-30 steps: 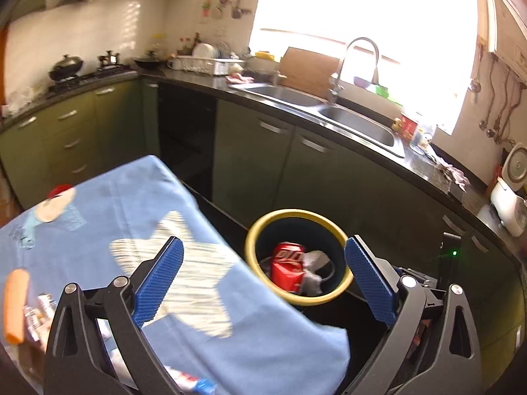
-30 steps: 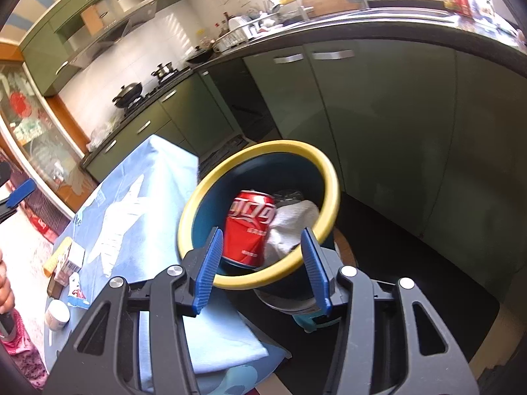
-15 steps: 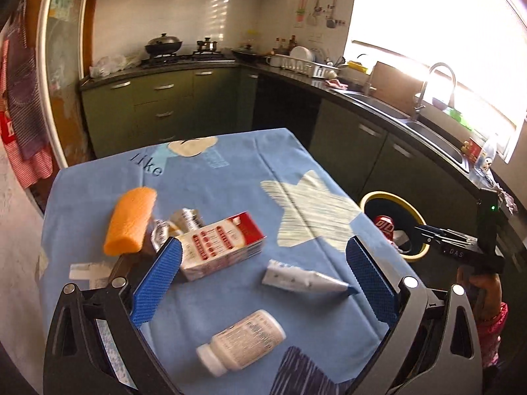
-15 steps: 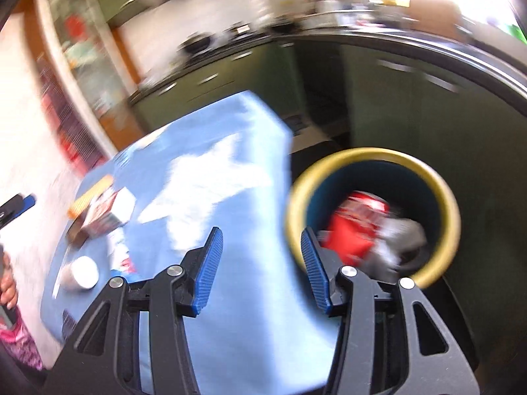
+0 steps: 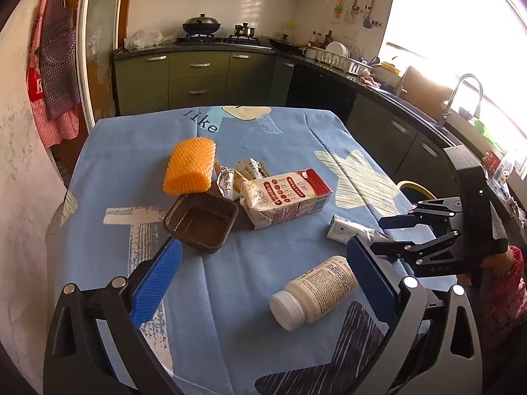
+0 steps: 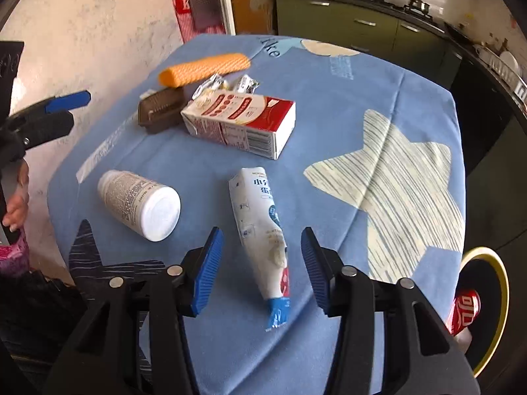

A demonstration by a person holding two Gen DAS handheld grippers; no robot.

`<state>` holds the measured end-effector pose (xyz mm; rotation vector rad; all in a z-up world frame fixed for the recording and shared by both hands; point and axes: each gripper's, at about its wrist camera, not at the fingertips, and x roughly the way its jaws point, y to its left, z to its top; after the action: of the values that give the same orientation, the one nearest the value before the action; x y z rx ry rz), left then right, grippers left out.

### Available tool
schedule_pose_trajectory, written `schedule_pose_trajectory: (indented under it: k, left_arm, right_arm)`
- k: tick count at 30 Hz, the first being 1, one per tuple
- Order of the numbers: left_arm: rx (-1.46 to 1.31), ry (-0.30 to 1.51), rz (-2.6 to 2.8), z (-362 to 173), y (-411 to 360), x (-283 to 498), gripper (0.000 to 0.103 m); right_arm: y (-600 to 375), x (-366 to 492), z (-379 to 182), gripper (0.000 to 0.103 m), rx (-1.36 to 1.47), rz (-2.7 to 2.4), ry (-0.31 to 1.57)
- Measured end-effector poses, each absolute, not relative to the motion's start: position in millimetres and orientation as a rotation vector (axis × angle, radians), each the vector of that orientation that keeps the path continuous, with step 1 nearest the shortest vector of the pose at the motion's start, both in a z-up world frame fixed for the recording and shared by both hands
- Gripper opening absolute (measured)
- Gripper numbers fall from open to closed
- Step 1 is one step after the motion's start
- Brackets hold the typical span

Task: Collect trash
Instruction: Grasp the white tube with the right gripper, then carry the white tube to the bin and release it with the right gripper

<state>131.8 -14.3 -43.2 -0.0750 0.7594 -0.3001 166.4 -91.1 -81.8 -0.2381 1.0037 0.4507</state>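
Trash lies on the blue tablecloth point(image 5: 280, 144): a white pill bottle point(image 5: 314, 293) point(image 6: 140, 204), a red-and-white carton point(image 5: 285, 197) point(image 6: 240, 123), a squeezed white tube point(image 5: 354, 232) point(image 6: 263, 233), a brown plastic tray point(image 5: 201, 220) point(image 6: 161, 108), an orange sponge point(image 5: 191, 169) point(image 6: 204, 67) and crumpled wrappers point(image 5: 240, 174) point(image 6: 227, 84). My left gripper point(image 5: 263, 273) is open above the near cloth, with the bottle just inside its right finger. My right gripper point(image 6: 262, 270) is open and hovers astride the tube, pads clear of it. The yellow-rimmed bin point(image 6: 490, 309) holds a red can point(image 6: 464, 309).
Green kitchen cabinets point(image 5: 197, 79) and a dark counter with a sink and tap point(image 5: 461, 95) run behind and to the right of the table. A rough white wall point(image 6: 98, 33) stands on the table's left. A person's hand and pink sleeve point(image 5: 504, 283) hold the right gripper.
Both grippers swung away from the bin and over the table. The left view now takes in the whole spread of trash; the right gripper came down over the white tube. Jaw widths look unchanged.
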Motion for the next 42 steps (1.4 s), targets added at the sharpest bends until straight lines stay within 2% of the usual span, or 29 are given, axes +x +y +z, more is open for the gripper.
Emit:
schedule_pose_trajectory:
  k: [12, 14, 16, 17, 25, 34, 42]
  left_arm:
    - [-0.113, 0.766, -0.305, -47.6, -5.5, 132.1, 0.098]
    - [-0.113, 0.765, -0.305, -47.7, -5.5, 132.4, 0.098]
    - [-0.112, 0.765, -0.305, -48.1, -5.5, 132.6, 0.098]
    - [-0.112, 0.765, -0.304, -47.8, -5.4, 132.0, 0.098]
    - [-0.106, 0.761, -0.318, -46.2, -10.5, 131.7, 0.098]
    - [-0.086, 0.745, -0.344, -38.4, -21.8, 129.8, 0.098]
    - [-0.073, 0.762, -0.367, -39.7, -36.5, 134.7, 0.098]
  right_arm:
    - [-82.6, 180.2, -98.8, 0.047, -0.287, 0.433, 1.054]
    - [-84.2, 181.3, -100.8, 0.041, -0.282, 0.427, 1.063]
    - [-86.1, 182.6, -101.4, 0.028, -0.271, 0.417, 1.060]
    - [-87.2, 182.4, -101.7, 0.026, -0.264, 0.416, 1.060]
    - [-101.1, 170.5, -89.6, 0.024, -0.192, 0.415, 1.023]
    - [-214.8, 154.6, -52.3, 0.024, -0.007, 0.145, 0.936]
    - [-339.7, 141.0, -72.5, 0.024, 0.156, -0.186, 0.936]
